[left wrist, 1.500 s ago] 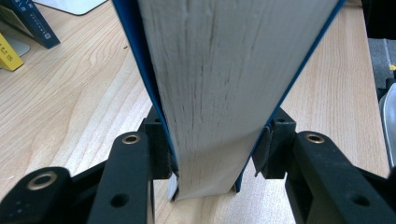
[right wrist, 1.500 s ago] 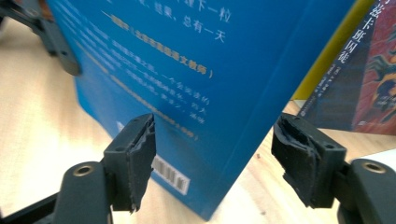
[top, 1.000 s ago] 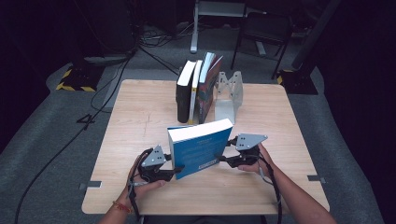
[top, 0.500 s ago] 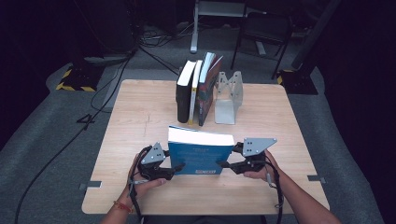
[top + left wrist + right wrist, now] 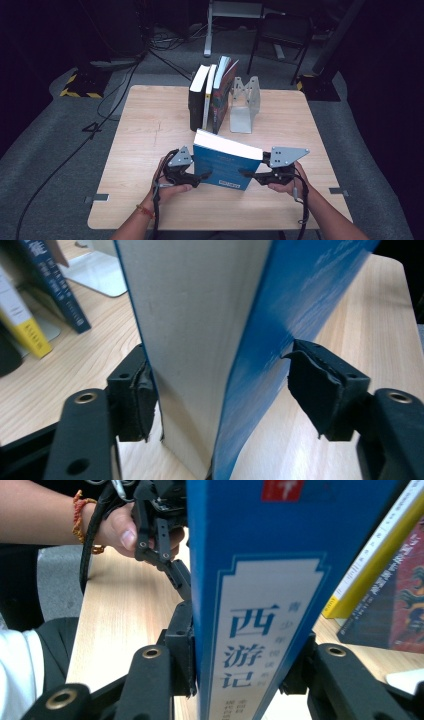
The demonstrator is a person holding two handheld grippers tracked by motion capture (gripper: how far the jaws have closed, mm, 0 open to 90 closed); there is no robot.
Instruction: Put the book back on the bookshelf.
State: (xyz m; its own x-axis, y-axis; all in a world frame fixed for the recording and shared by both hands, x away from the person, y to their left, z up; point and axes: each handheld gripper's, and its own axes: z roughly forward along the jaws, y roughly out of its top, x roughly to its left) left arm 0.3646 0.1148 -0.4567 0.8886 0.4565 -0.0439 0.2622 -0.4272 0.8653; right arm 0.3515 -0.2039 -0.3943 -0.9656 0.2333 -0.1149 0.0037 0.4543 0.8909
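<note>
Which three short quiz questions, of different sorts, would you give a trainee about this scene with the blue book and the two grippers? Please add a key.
1. True or false: in the left gripper view, both pads of the left gripper press on the blue book.
2. Which side of the book faces the right gripper's camera? A) page edges B) the printed spine C) back cover
3. Fill in: the row of upright books leans toward a metal ______ on the table.

Key: 1 false, one pad stands clear of the cover; the jaws have just been opening. 2 B. 3 bookend.
</note>
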